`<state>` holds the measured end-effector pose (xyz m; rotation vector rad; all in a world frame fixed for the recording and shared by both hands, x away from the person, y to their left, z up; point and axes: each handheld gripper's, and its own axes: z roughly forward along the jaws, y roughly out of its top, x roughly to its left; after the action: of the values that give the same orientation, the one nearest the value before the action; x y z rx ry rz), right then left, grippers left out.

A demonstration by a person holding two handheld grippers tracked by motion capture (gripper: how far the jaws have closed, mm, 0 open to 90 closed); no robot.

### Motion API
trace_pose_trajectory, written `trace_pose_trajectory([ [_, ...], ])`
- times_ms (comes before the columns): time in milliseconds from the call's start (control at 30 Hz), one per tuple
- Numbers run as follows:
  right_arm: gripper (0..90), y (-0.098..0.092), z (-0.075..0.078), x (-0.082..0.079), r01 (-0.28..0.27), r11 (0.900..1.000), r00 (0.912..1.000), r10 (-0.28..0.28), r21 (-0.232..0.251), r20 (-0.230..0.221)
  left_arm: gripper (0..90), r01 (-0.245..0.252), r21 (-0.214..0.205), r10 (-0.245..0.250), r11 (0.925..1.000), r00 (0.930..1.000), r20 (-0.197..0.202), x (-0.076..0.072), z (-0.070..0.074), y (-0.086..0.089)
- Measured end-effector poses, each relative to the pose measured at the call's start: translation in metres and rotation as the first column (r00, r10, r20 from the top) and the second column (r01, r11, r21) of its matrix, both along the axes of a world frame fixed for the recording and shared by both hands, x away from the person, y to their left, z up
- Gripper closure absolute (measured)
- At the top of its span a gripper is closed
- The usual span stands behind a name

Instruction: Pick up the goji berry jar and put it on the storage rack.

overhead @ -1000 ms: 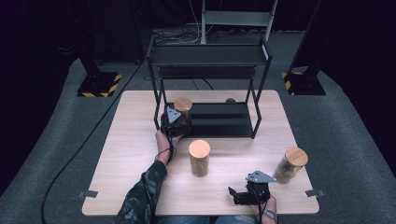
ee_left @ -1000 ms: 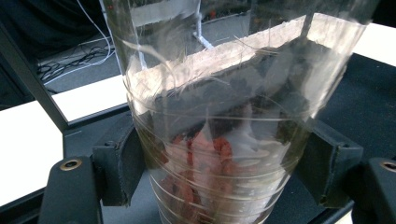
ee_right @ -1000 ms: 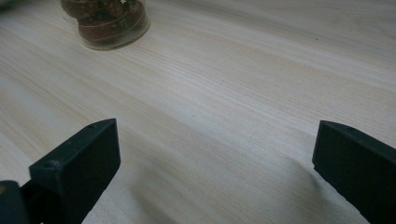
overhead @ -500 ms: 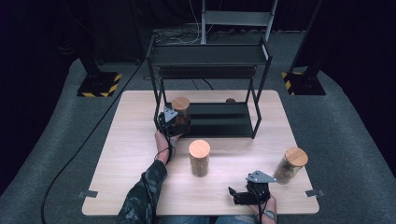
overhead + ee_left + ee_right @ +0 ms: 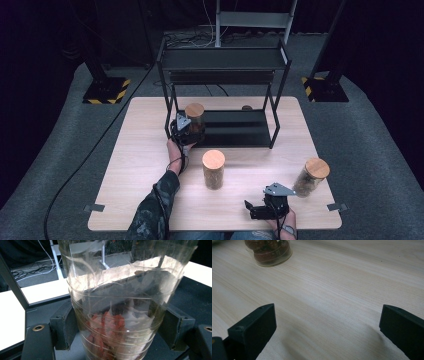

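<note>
Nothing much has shifted since the earlier frame: the jar (image 5: 195, 119) sits where it was a second ago, at the left front corner of the rack's (image 5: 224, 59) lower shelf (image 5: 235, 127), and both of my hands have kept their places.

From above I see the jar upright with its cork lid on, just inside the rack's left front post. My left tongs (image 5: 186, 129) are clamped on its lower half. In the left gripper view the curved black pads (image 5: 63, 326) press on the glass from both sides, and red bits lie heaped in the bottom of the jar (image 5: 117, 322). The dark shelf (image 5: 40, 312) runs under it, and the pale surface (image 5: 42, 291) shows beyond the shelf's edge.

My left forearm, in a patterned sleeve, reaches up from the near edge of the surface (image 5: 150, 150) to the rack.

Nearer to me, a second jar (image 5: 213, 169) with a cork lid stands in the middle of the surface, well apart from the rack. A third jar (image 5: 311, 177) stands near the right edge. My right tongs (image 5: 255, 210) lie low at the near edge, just beside that third jar. In the right gripper view their jaws stand wide apart with bare wood between them, and the base of a jar (image 5: 269, 251) shows at the top left.
</note>
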<state>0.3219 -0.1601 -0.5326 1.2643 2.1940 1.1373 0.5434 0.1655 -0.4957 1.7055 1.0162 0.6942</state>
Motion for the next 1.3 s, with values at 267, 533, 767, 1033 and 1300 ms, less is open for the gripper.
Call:
trace_pose_trajectory([
  [267, 0.1, 0.0, 0.0, 0.0, -0.001, 1.0, 1.0, 0.001, 0.001, 0.0, 24.6, -0.004, -0.002, 0.004, 1.0, 1.0, 0.002, 0.003, 0.0, -0.005],
  [533, 0.1, 0.0, 0.0, 0.0, -0.002, 1.0, 1.0, 0.002, 0.001, -0.001, 24.6, -0.015, 0.003, 0.015, 0.9999, 0.9999, -0.002, 0.007, 0.0, -0.012],
  [767, 0.1, 0.0, 0.0, 0.0, -0.004, 1.0, 1.0, 0.004, 0.003, -0.002, 24.6, -0.012, 0.01, 0.012, 0.9999, 0.9999, -0.003, 0.01, 0.001, -0.016],
  [1033, 0.1, 0.0, 0.0, 0.0, -0.003, 1.0, 1.0, 0.003, 0.003, -0.002, 24.5, -0.012, 0.007, 0.012, 0.9999, 0.9999, -0.002, 0.012, 0.001, -0.016],
  [1300, 0.1, 0.0, 0.0, 0.0, -0.001, 1.0, 1.0, 0.001, 0.003, -0.001, 24.5, -0.016, 0.011, 0.016, 0.9998, 0.9998, -0.008, 0.011, 0.001, -0.017],
])
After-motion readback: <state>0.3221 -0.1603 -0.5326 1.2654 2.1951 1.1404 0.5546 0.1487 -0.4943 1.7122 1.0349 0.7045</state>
